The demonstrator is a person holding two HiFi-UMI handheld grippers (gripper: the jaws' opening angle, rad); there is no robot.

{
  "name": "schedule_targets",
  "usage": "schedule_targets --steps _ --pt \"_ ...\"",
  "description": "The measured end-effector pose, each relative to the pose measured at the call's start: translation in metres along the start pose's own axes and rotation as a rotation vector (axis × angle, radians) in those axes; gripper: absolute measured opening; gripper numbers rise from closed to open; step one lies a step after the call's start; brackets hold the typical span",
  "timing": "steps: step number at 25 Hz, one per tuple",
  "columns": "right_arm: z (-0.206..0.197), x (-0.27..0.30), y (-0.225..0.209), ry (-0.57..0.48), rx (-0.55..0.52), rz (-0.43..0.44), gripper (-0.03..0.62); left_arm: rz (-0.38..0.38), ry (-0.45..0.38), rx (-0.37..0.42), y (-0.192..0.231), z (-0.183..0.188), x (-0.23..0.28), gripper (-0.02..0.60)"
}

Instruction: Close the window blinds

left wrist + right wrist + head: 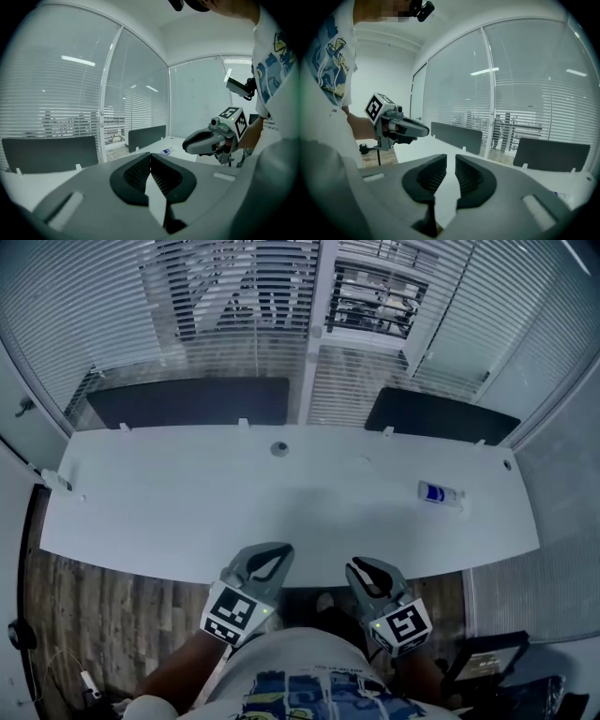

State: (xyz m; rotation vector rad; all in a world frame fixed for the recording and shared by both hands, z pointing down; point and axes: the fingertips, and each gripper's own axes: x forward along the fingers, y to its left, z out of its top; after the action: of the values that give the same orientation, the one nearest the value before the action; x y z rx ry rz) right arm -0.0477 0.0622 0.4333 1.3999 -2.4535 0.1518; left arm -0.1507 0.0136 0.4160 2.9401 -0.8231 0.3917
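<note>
White slatted window blinds (234,296) hang across the windows behind the desk; through their middle slats I can see outside. The same blinds (56,122) fill the left gripper view, and the blinds (534,112) also cross the right gripper view. My left gripper (281,549) hovers at the desk's near edge, close to my body, shut with its tips touching and nothing in it (150,155). My right gripper (358,565) is beside it, holding nothing, with a narrow gap between its pads (450,157). Both are far from the blinds.
A long white desk (187,493) lies between me and the windows. Two dark partition panels (187,401) (441,413) stand along its far edge. A small blue-labelled bottle (439,494) lies at the right. A white window post (314,334) divides the blinds. Wood floor (84,615) shows at left.
</note>
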Motion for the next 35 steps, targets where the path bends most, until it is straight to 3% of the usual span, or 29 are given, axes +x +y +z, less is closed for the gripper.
schedule_targets --steps 11,32,35 --pt "0.019 0.027 -0.063 -0.007 -0.027 0.000 0.043 0.046 -0.016 0.020 0.044 0.030 0.069 0.029" --pt "-0.018 0.033 -0.190 0.042 0.027 0.024 0.043 0.192 0.011 0.124 0.135 0.088 0.217 0.052" --pt "-0.022 0.032 -0.193 0.050 0.044 0.035 0.043 0.214 0.003 0.135 0.146 0.099 0.222 0.052"
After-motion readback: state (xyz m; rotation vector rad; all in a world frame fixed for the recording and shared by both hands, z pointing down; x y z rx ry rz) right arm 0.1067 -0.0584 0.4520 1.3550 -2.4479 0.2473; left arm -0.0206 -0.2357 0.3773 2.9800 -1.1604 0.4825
